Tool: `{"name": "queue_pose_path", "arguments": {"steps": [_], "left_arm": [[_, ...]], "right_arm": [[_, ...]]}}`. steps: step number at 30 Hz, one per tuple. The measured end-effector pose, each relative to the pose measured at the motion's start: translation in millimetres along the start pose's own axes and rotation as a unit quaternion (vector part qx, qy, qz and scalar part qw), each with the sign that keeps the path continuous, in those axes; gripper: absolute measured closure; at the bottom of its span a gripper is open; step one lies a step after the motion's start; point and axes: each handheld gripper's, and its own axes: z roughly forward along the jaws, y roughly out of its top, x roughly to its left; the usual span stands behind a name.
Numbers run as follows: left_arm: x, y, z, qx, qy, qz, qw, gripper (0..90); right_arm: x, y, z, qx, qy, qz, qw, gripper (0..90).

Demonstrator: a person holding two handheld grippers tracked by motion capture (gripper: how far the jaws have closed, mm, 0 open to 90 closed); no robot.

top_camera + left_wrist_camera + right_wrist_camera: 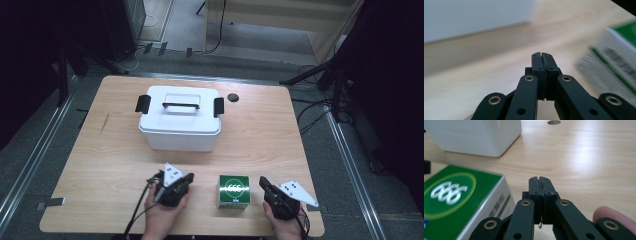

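Note:
A green-and-white carton [234,191] stands near the table's front edge, between the two hands. My left gripper [188,177] lies to its left, jaws shut with nothing between them; its own view shows the carton [616,60] blurred at the right and my left gripper [541,55] pressed together. My right gripper [262,181] sits just right of the carton, also shut and empty. In the right gripper view the carton [456,197] is at the left, beside my right gripper [540,179]. A white lidded storage box [180,118] with black latches stands behind them.
A dark round hole [233,97] marks the wooden table [280,145] right of the white box. The white box [474,135] fills the far left of the right gripper view. Cables and stands lie on the floor beyond the table.

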Motion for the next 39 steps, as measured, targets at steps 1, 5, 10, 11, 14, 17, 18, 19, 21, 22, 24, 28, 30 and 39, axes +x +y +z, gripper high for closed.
{"name": "queue_pose_path", "arguments": {"steps": [1,5,10,11,14,17,18,19,21,22,24,28,30,39], "left_arm": [[11.7,3.6,-3.4,-0.005,0.011,-0.006,0.9999,90.0],[56.6,17.1,-14.6,-0.023,0.063,-0.030,0.9973,90.0],[92.5,30.3,-24.2,-0.033,0.103,-0.053,0.9927,90.0],[100.7,35.1,-26.9,-0.038,0.113,-0.057,0.9912,90.0],[117.2,47.2,-30.5,-0.044,0.131,-0.061,0.9885,90.0],[130.2,57.1,-31.4,-0.049,0.144,-0.068,0.9860,90.0],[134.4,59.7,-31.3,-0.049,0.147,-0.070,0.9855,90.0],[141.2,64.5,-29.4,-0.047,0.149,-0.072,0.9851,90.0],[148.1,70.1,-26.2,-0.042,0.150,-0.073,0.9852,90.0],[151.3,73.1,-24.2,-0.039,0.148,-0.070,0.9857,90.0],[153.8,76.2,-22.8,-0.037,0.149,-0.071,0.9856,90.0],[162.0,86.9,-18.0,-0.041,0.131,-0.079,0.9874,90.0],[161.0,92.0,-12.1,-0.035,0.122,-0.066,0.9896,90.0],[154.5,93.0,-2.8,-0.032,0.099,-0.054,0.9931,90.0]], "right_arm": [[-1.5,4.2,1.6,0.000,0.003,-0.001,1.0000,88.7],[1.0,29.3,13.6,-0.012,0.004,-0.046,0.9988,88.5],[0.7,56.9,37.1,-0.009,0.028,-0.076,0.9966,89.1],[1.5,62.8,44.5,-0.005,0.029,-0.080,0.9963,89.7],[6.4,79.1,67.7,0.000,0.036,-0.099,0.9945,90.0],[10.2,90.7,85.8,0.007,0.047,-0.110,0.9929,90.0],[11.3,98.7,99.6,0.015,0.056,-0.108,0.9924,90.0],[11.7,101.8,105.9,0.022,0.060,-0.109,0.9920,90.0],[12.8,107.0,116.7,0.039,0.072,-0.115,0.9900,90.0],[13.8,109.8,122.3,0.048,0.079,-0.122,0.9882,90.0],[17.2,115.4,131.1,0.058,0.083,-0.136,0.9855,90.0],[17.8,123.4,142.6,0.063,0.077,-0.139,0.9853,90.0],[16.9,128.1,152.5,0.065,0.076,-0.127,0.9868,90.0],[30.6,130.3,157.5,0.053,0.110,-0.136,0.9832,90.0]]}}
